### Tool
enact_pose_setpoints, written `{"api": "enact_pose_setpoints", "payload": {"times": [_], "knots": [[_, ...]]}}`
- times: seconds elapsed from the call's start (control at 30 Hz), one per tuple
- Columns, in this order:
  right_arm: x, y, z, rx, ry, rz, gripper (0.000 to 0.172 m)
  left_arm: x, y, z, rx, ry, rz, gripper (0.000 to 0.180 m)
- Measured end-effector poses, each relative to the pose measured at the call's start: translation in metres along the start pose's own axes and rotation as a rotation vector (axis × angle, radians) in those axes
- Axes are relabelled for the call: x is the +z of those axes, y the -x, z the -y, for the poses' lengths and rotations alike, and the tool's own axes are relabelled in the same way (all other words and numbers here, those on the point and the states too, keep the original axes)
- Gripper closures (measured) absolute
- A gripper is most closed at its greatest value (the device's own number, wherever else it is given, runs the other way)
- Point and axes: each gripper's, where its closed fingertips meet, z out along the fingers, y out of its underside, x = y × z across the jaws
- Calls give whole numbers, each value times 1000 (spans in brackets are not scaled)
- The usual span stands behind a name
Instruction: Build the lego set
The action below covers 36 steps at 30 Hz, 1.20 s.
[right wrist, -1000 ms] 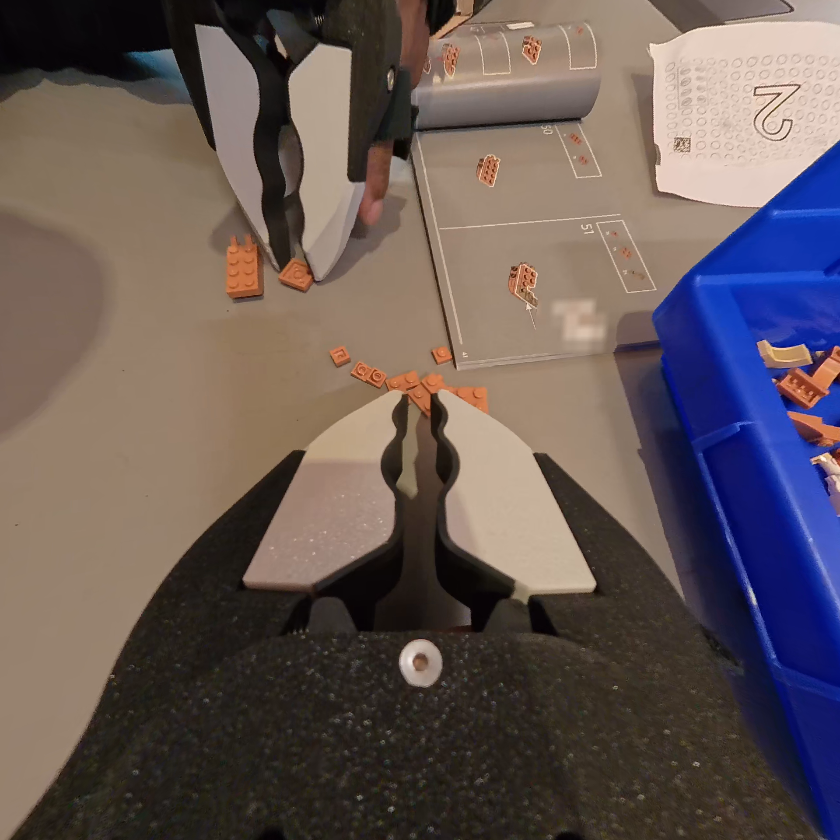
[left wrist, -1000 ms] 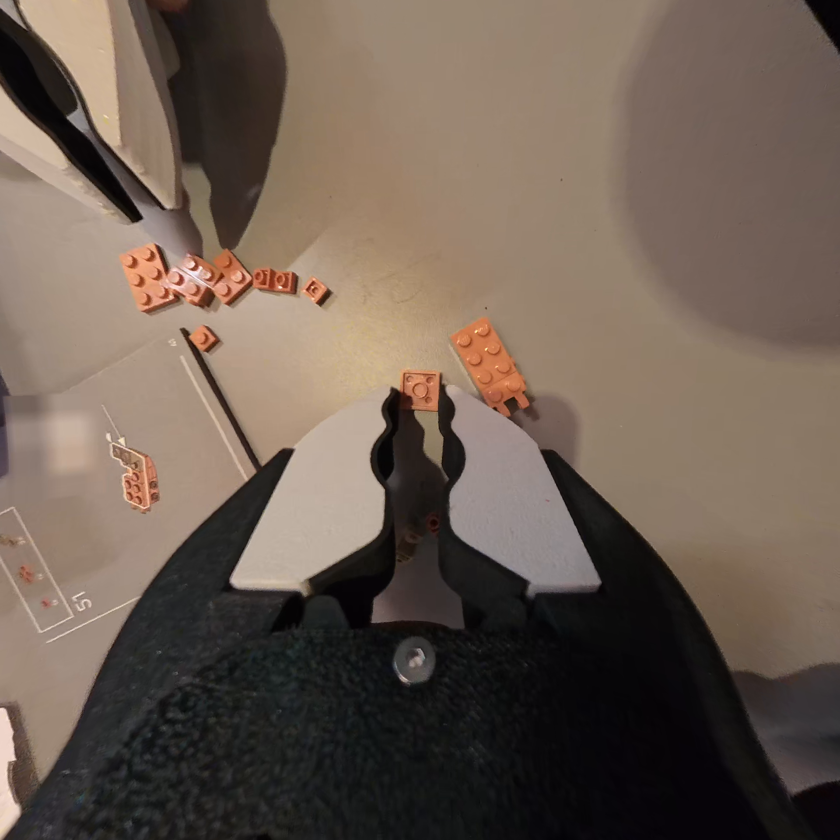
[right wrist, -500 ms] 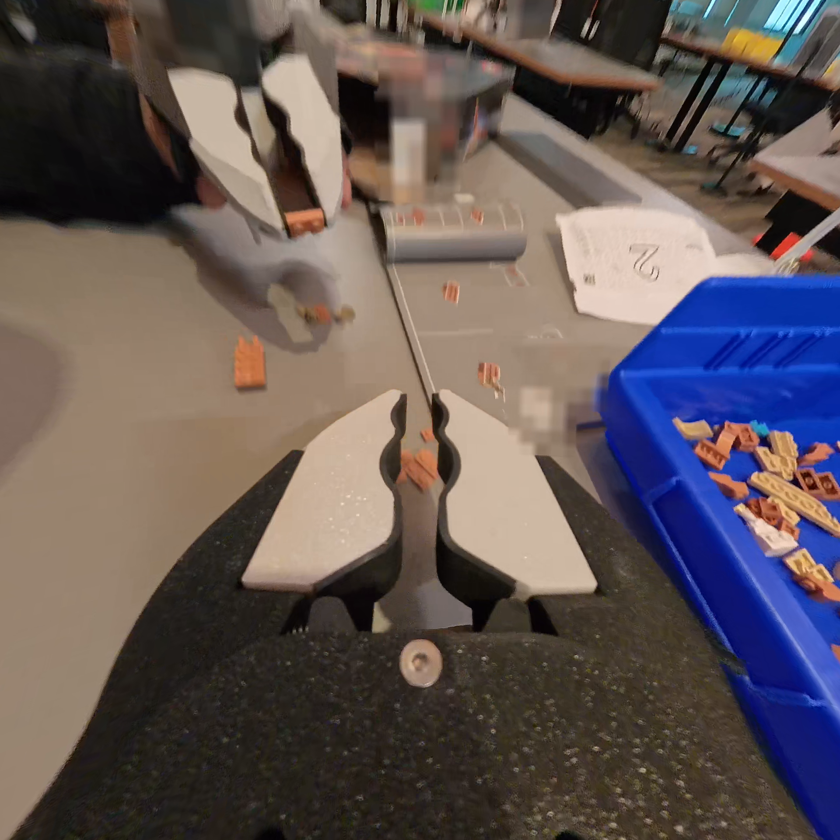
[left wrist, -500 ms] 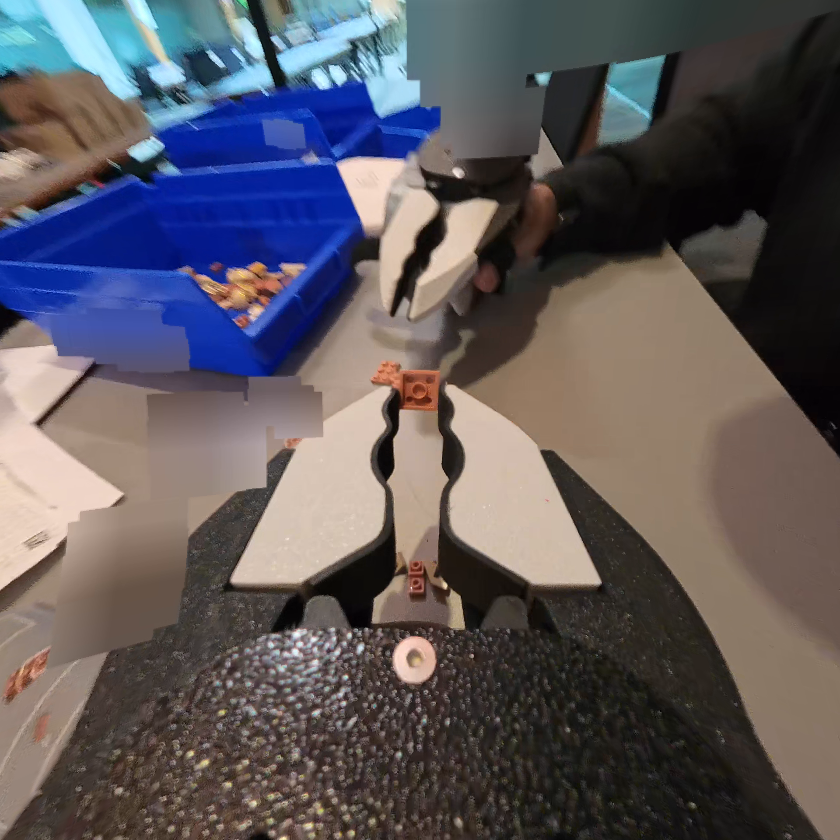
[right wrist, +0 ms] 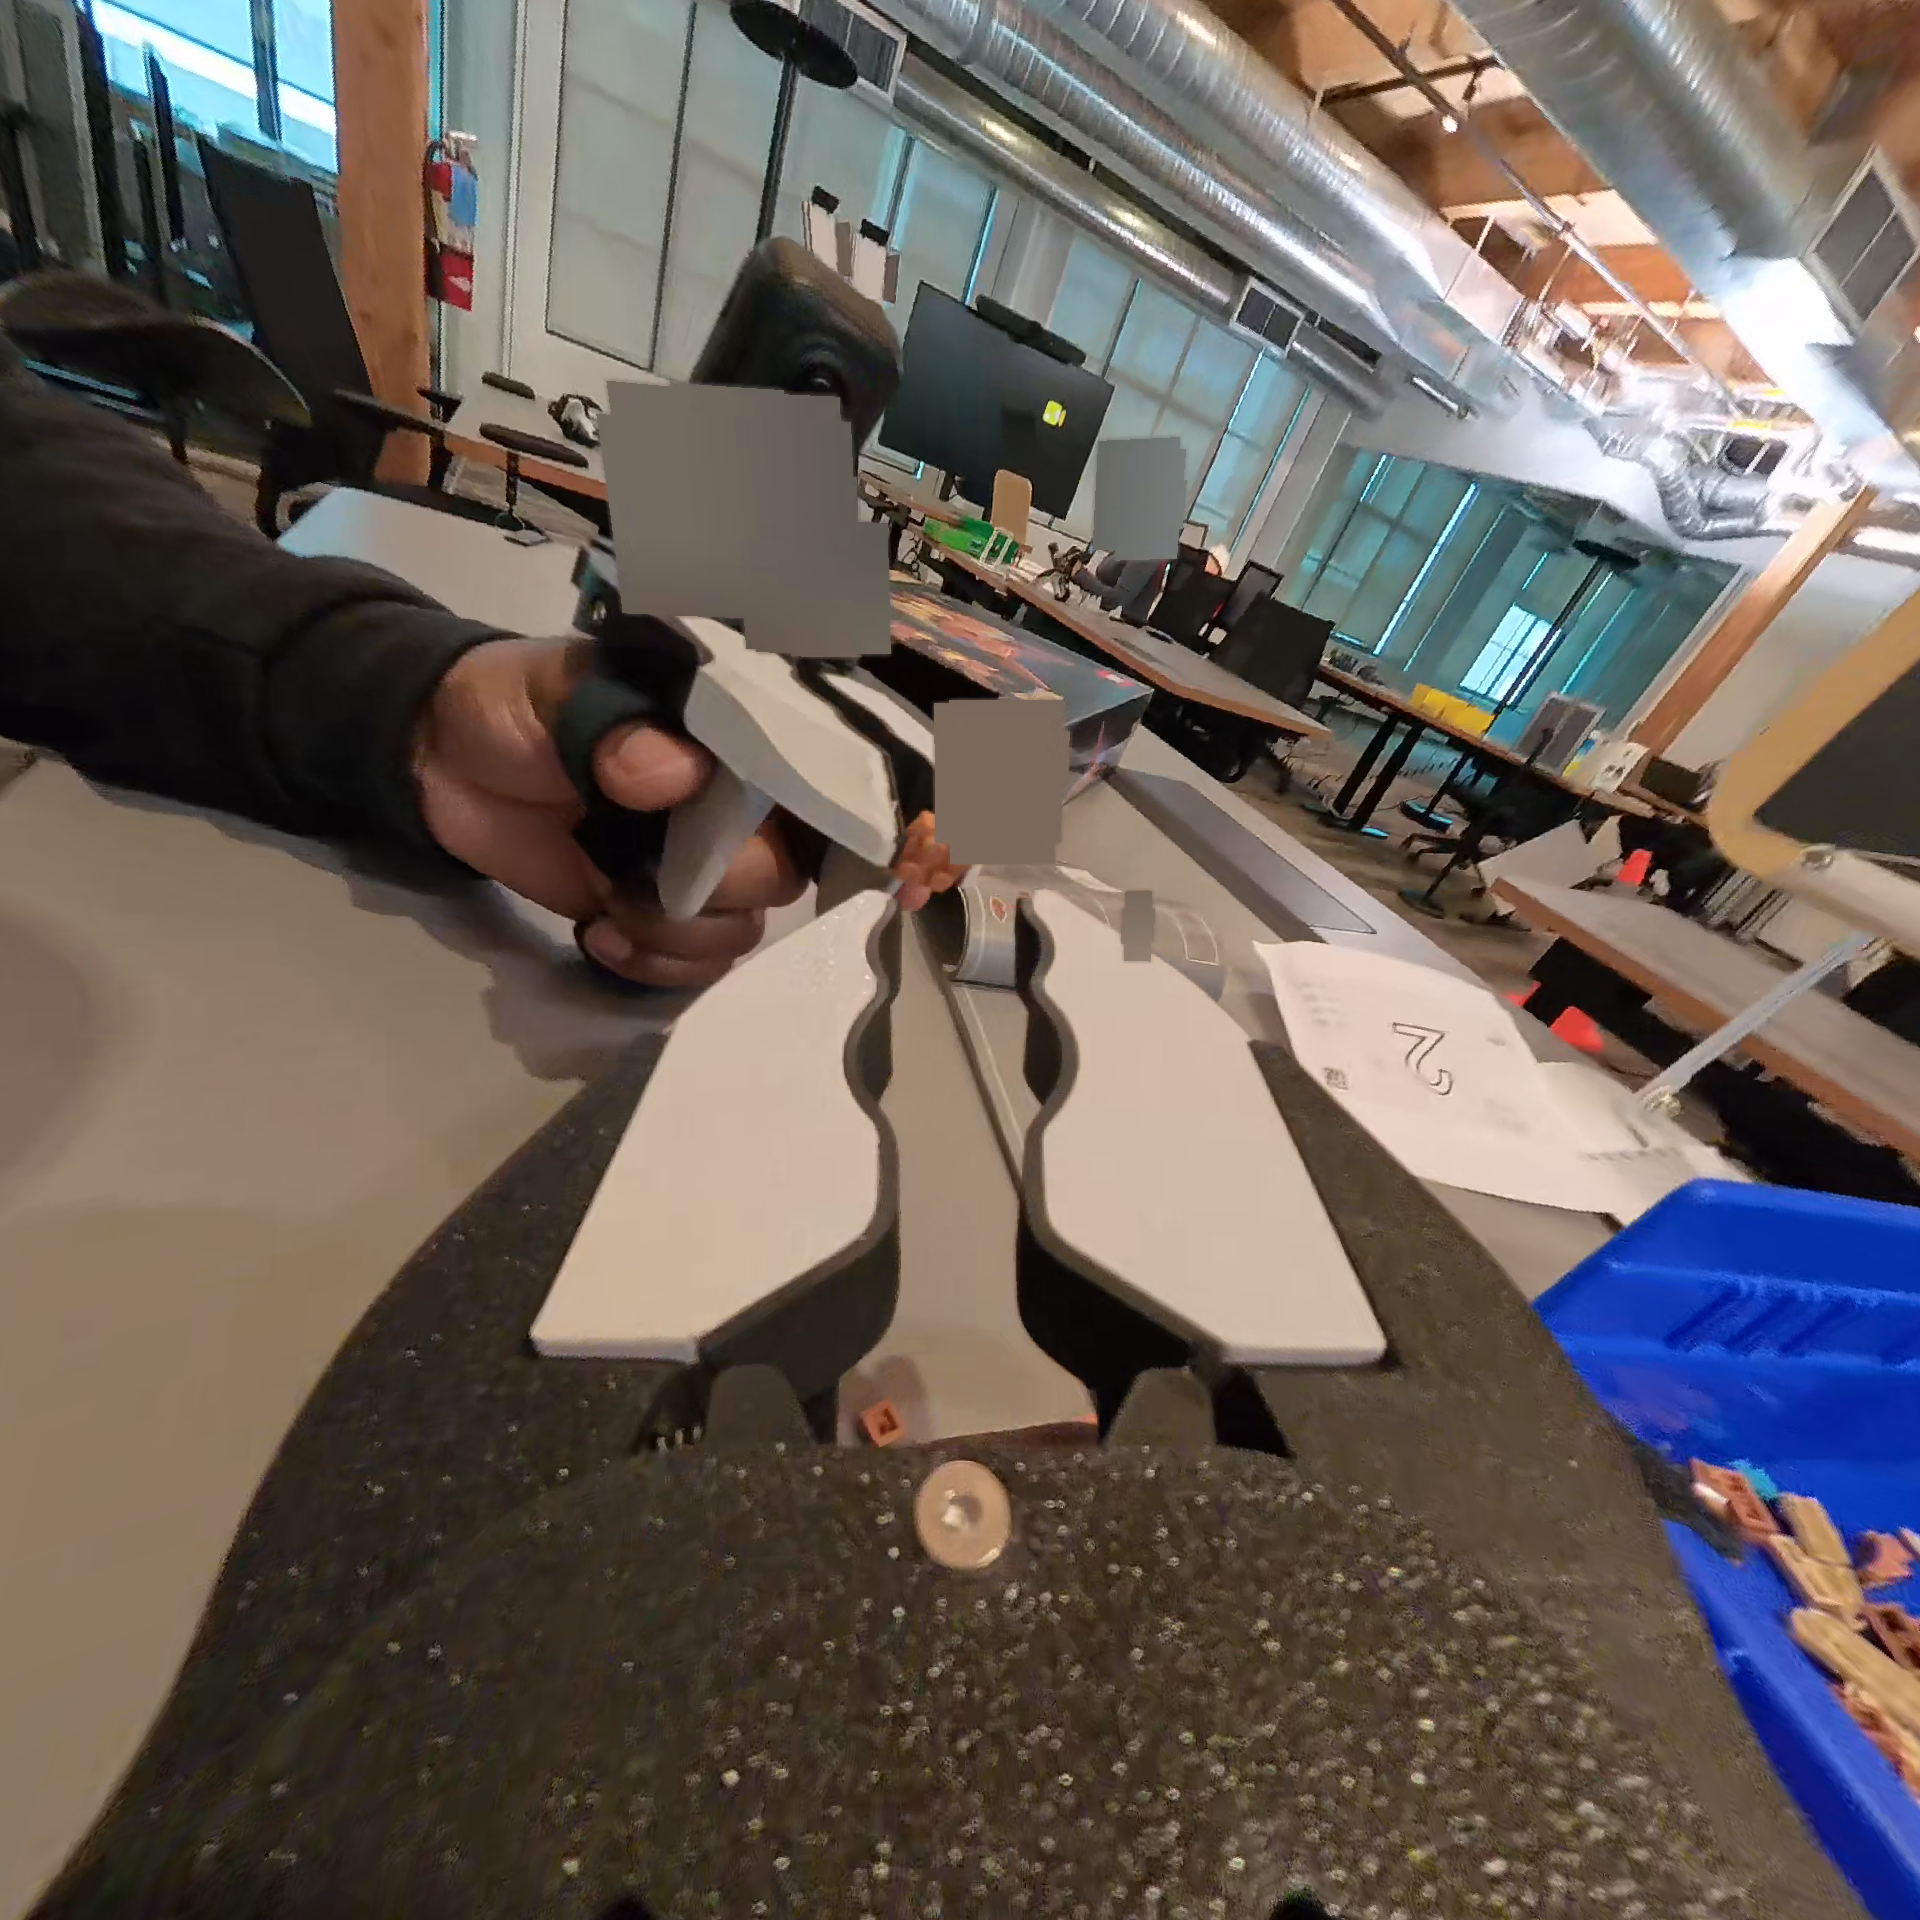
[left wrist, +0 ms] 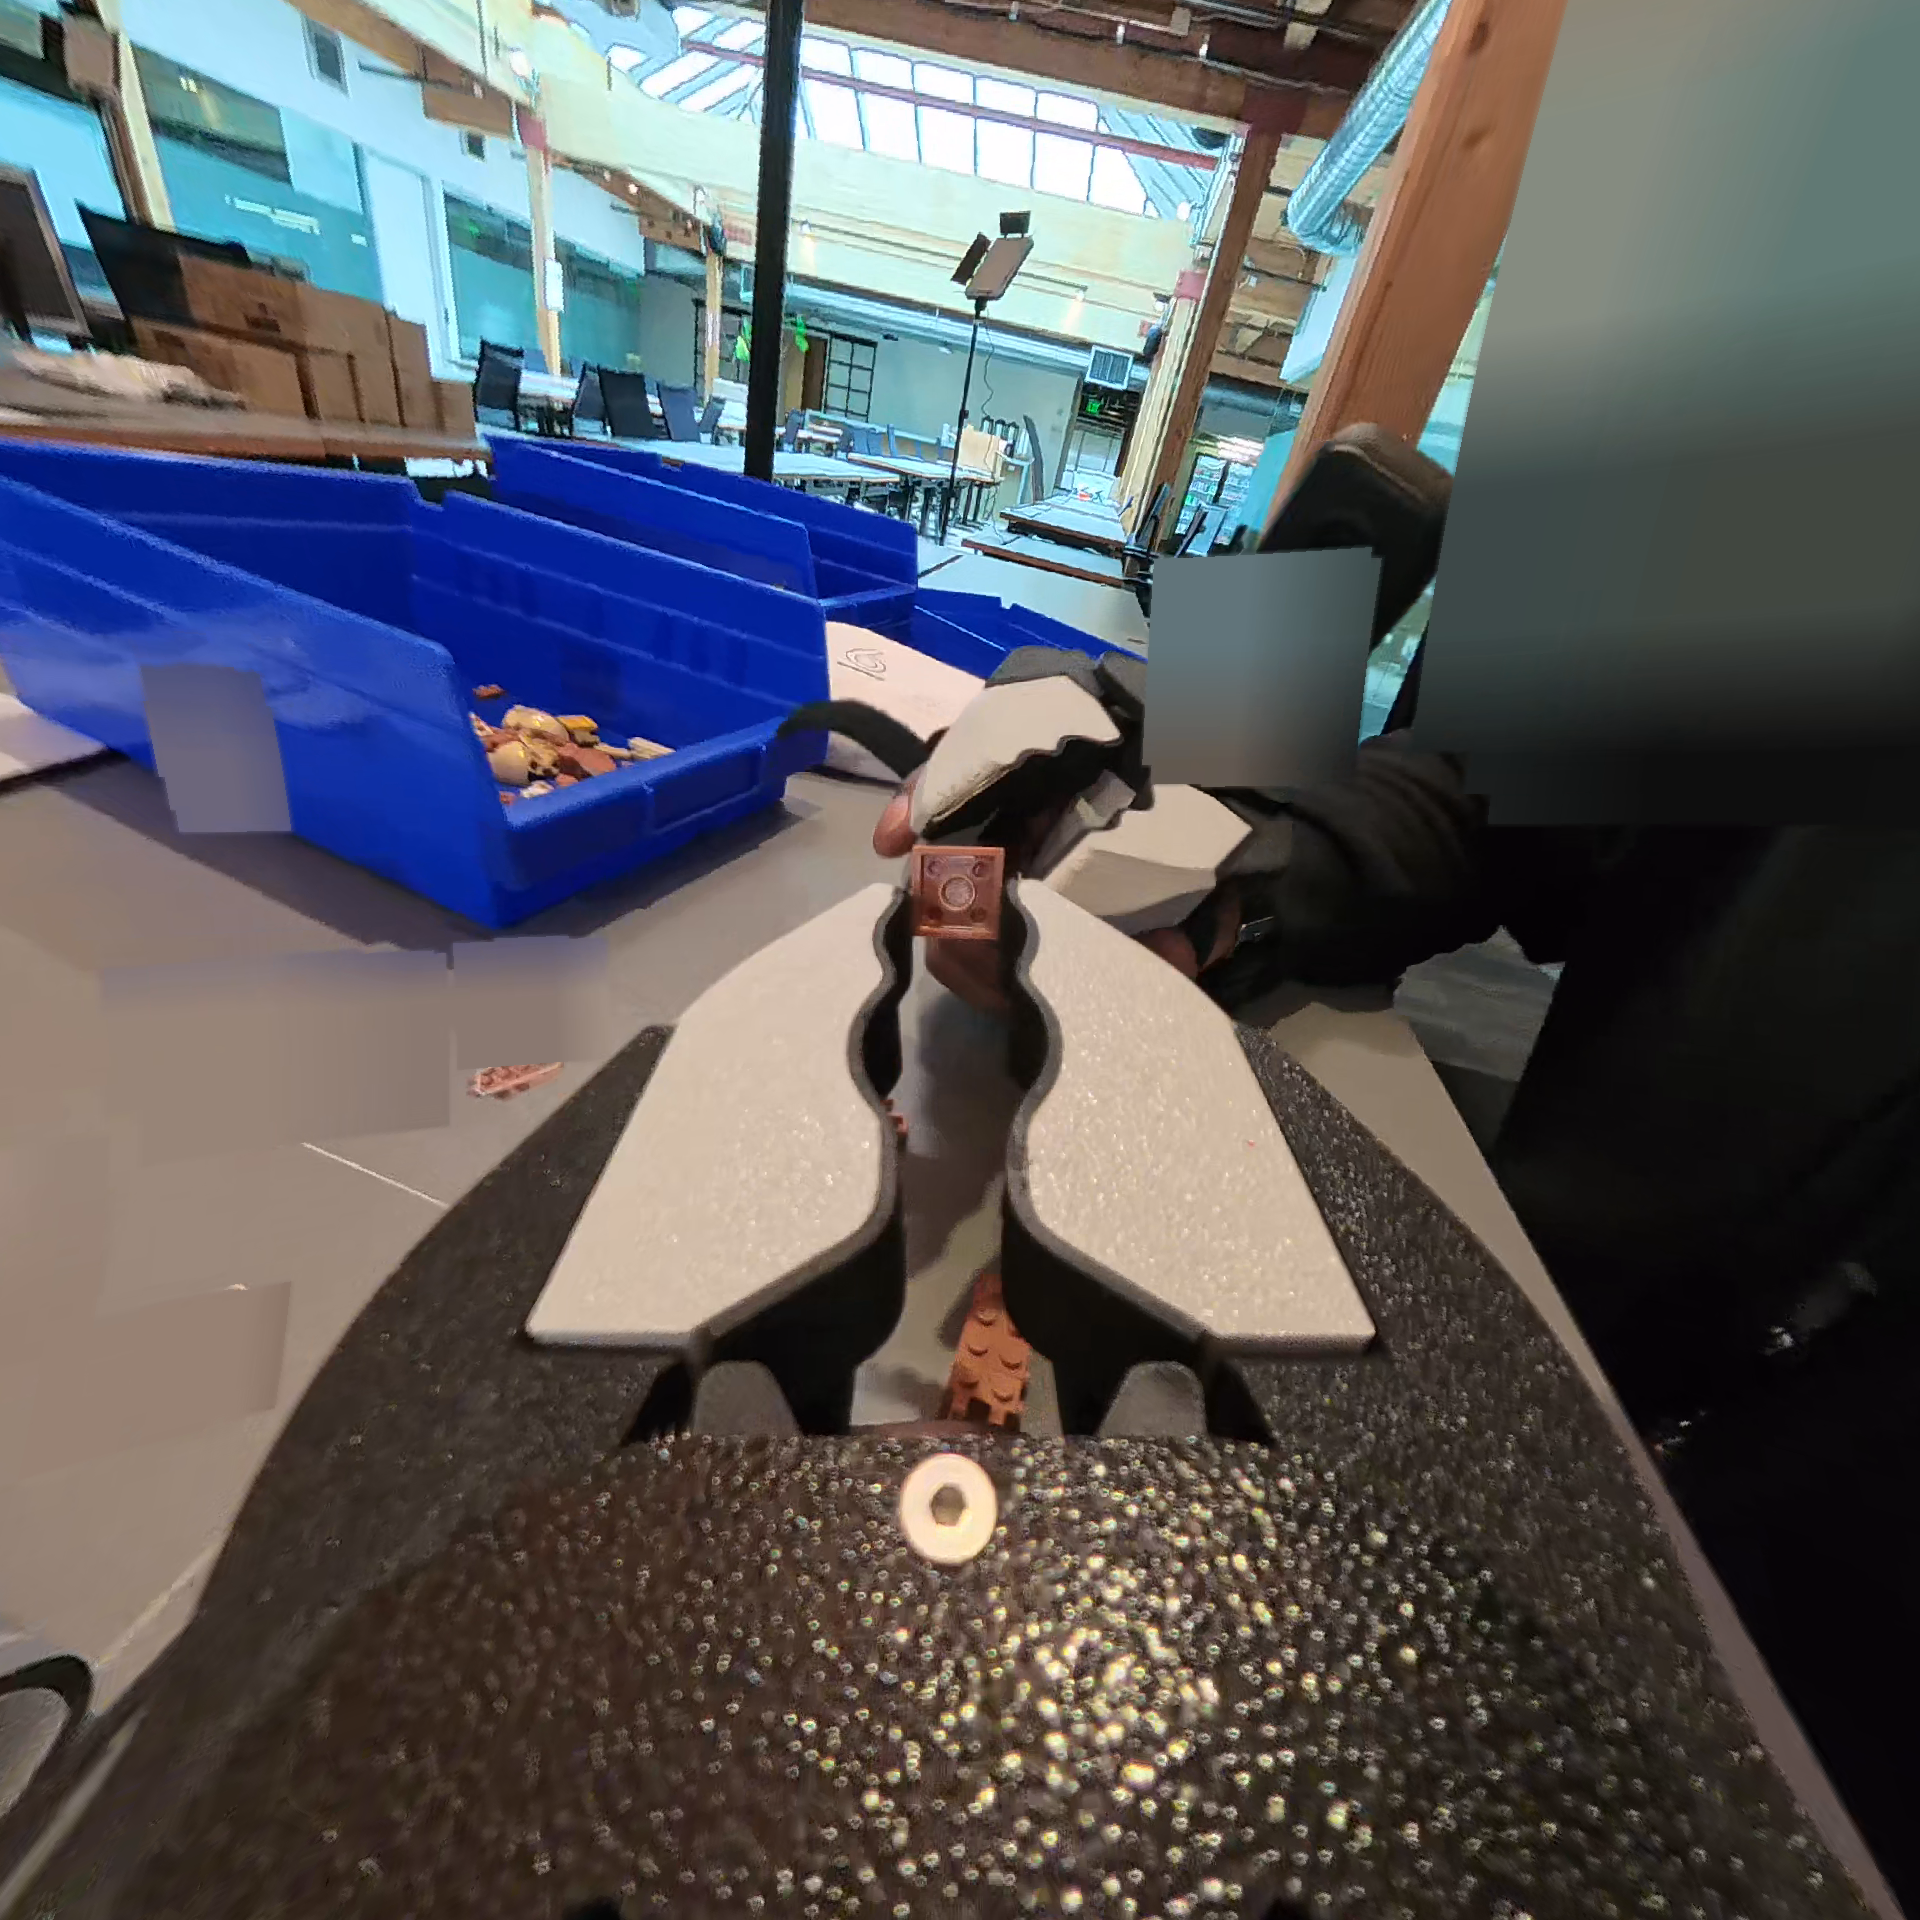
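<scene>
Left hand-held gripper clamped on small square brown plate, underside toward camera, right hand-held gripper open, bare, above grey surface.

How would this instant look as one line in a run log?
left gripper: shut on small brown plate | right gripper: open, nothing between fingers | blue bin: on table

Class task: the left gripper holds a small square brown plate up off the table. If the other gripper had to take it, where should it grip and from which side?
Probably the plate's free upper edge, coming from the far side, opposite the left gripper. Its pads press the plate's two side edges low down, so only the top half stands clear, flat face toward the camera.
</scene>
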Motion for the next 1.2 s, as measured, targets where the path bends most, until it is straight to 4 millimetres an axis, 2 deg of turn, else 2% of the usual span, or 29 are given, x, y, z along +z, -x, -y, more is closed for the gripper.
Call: {"api": "enact_pose_setpoints", "payload": {"times": [0.1, 0.37, 0.57, 0.73, 0.8, 0.87, 0.93, 1.03, 1.2], "knots": [[3, 0, -6, -102, 33, -30, 146, 0, 1, 0, -63, 2, -9, 165], [7, 7, -5, -390, 61, -98, 144, 4, -6, -5, -265, 21, -82, 165], [7, 11, -2, -448, 57, -107, 154, 6, -14, -8, -347, 42, -155, 165], [2, 18, 3, -393, 40, -41, 155, 5, -25, -10, -352, 79, -239, 162], [0, 17, 4, -342, 46, -28, 155, 3, -25, -19, -266, 163, -223, 141], [-2, 16, 0, -285, 70, -11, 156, -2, -17, -31, -76, 263, -155, 126], [-4, 13, -8, -206, 109, 8, 156, -11, -7, -46, 125, 383, -91, 119], [-7, 12, -20, -83, 177, 45, 156, -29, -10, -73, 305, 586, -142, 123], [-9, 12, -29, 16, 269, 78, 156, -37, -13, -99, 378, 742, -188, 133]]}}
